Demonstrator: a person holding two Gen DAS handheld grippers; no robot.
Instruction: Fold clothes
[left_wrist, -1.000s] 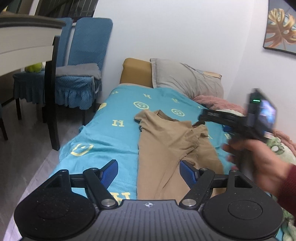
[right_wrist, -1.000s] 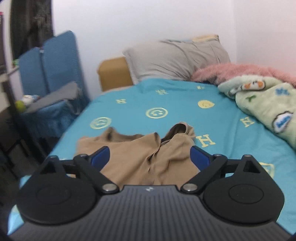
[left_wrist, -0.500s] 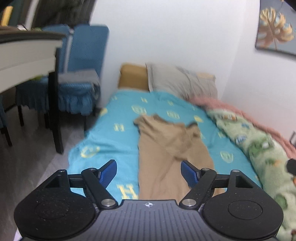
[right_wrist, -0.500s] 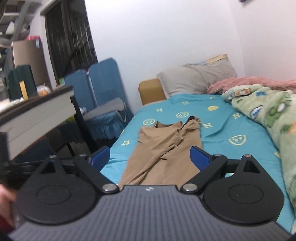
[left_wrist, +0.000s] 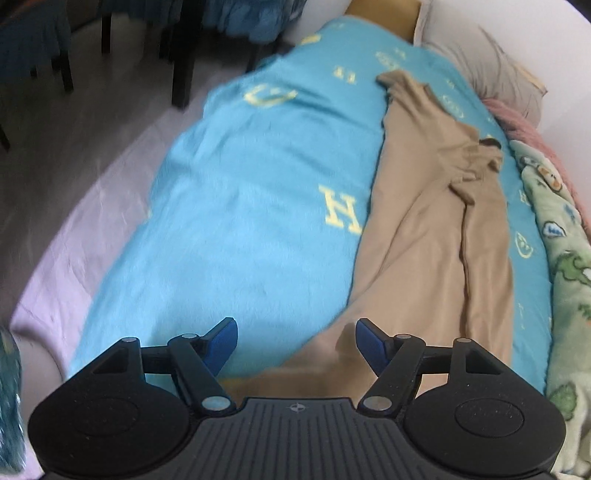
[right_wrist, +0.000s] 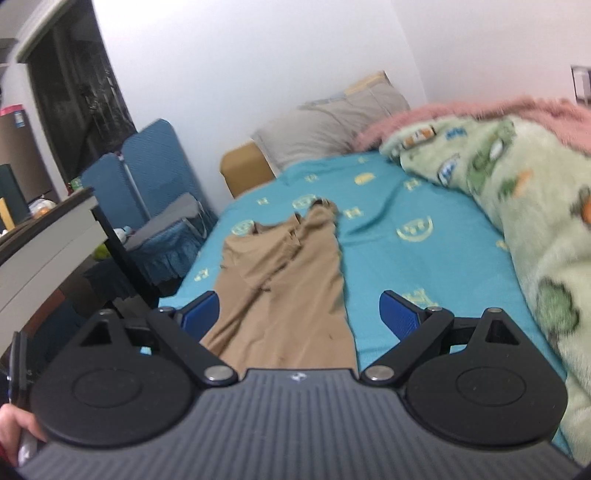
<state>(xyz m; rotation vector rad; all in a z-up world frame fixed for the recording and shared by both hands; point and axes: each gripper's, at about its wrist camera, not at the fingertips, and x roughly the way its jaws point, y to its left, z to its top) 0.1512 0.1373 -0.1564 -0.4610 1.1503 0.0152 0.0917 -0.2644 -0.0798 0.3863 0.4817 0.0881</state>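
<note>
The left gripper (left_wrist: 296, 334) and right gripper (right_wrist: 299, 308), jaws wide and empty, approach the tan soft garment (left_wrist: 436, 236) on the turquoise bed sheet (left_wrist: 240, 206); next, I think, they must pinch its near hem.

Yellow letter "H" prints on the turquoise bedsheet (left_wrist: 240, 221)

The left gripper (left_wrist: 296, 338) tips steeply downward, its blue fingers (left_wrist: 221, 338) apart and just narrowing, while the right gripper (right_wrist: 300, 310) points more level, spread wide and empty.
</note>
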